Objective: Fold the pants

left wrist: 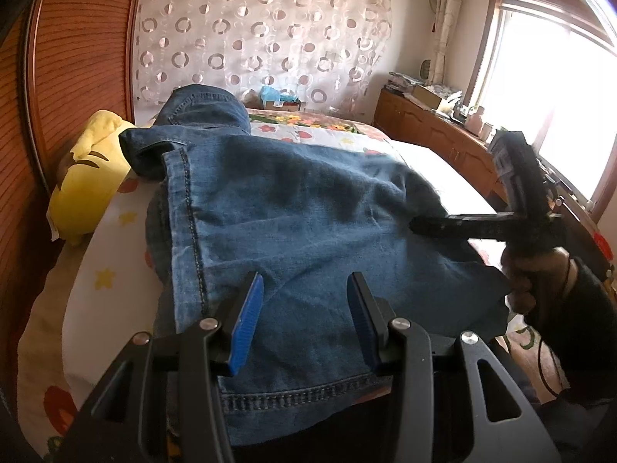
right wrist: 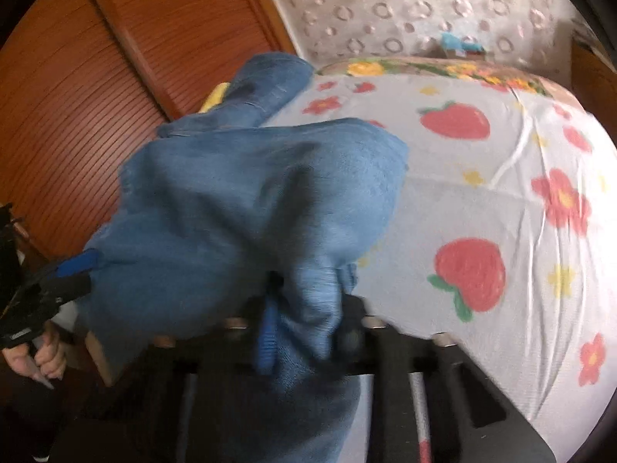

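Note:
Blue denim pants (left wrist: pixel 293 208) lie spread over the near part of the bed, with one end humped up at the far left. My left gripper (left wrist: pixel 304 308) is open; its blue pads (left wrist: pixel 246 320) stand apart over the cloth near the stitched hem, pinching nothing. At the pants' right edge my right gripper (left wrist: pixel 418 225) reaches in, a hand around its handle. In the right wrist view the right gripper (right wrist: pixel 308 324) is shut on a bunched fold of the pants (right wrist: pixel 250 193), which hides most of its fingers. The left gripper (right wrist: pixel 73 266) shows at the cloth's left edge.
The bed sheet (right wrist: pixel 482 193) is white with strawberries and flowers. A yellow plush toy (left wrist: pixel 88 177) lies at the bed's left by a wooden slatted panel (left wrist: pixel 77 58). A wooden sideboard (left wrist: pixel 435 131) with clutter stands under the bright window on the right.

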`<state>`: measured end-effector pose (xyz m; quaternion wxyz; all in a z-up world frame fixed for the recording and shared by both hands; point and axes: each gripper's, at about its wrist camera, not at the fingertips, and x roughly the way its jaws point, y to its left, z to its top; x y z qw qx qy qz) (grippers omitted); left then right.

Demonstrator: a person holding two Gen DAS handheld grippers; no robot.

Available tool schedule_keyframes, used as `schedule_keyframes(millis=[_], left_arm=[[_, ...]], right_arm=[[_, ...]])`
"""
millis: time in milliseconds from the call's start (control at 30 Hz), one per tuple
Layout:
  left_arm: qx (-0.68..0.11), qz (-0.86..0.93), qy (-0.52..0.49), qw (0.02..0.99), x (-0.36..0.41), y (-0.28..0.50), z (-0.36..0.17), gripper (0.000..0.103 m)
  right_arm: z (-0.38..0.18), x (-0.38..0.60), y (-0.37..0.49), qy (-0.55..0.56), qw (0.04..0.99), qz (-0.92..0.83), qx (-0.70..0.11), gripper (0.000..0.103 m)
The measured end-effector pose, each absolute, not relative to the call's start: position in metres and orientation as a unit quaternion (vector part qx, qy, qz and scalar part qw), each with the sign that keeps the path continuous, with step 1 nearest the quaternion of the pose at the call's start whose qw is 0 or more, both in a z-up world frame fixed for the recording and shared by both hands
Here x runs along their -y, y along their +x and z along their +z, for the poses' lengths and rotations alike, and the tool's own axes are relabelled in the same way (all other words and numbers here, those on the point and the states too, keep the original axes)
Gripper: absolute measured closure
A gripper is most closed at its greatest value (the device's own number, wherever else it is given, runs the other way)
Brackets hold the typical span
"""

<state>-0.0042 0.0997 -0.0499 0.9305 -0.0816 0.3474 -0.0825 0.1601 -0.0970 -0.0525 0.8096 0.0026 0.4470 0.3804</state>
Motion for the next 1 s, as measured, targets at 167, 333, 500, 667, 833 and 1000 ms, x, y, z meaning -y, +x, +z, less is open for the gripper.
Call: schedule_keyframes(millis=[167,333,500,667,833,1000], left_arm=[[-0.341,-0.082,-0.086,0.933,-0.101,-0.005,-0.046,0.059],[-0.324,-0.086,-0.081,0.939,-0.102,-0.009,-0.03,0.059],[-0.303,-0.093,-0.07,0.946,-0.098,-0.005,-0.006,0.059],[-0.286,-0.106,-0.063,0.95,-0.083,0.007,0.016,0.059],[-0.287,-0.144,-0.058,0.945,-0.05,0.033,0.021,0.059],[-0.305,-0.182,-0.054,0.933,-0.008,0.064,0.008,0.059]], right_arm=[[0.009,0.089,0.145,-0.001,0.815,0.428,-0.39,0.093],[0.065,0.064,0.134,-0.024,0.829,0.441,-0.344,0.094],[0.115,0.061,0.125,-0.024,0.85,0.44,-0.289,0.095],[0.121,0.111,0.144,-0.014,0.875,0.385,-0.292,0.095],[0.07,0.185,0.174,-0.016,0.887,0.291,-0.357,0.095],[0.015,0.236,0.181,0.006,0.88,0.253,-0.401,0.089]])
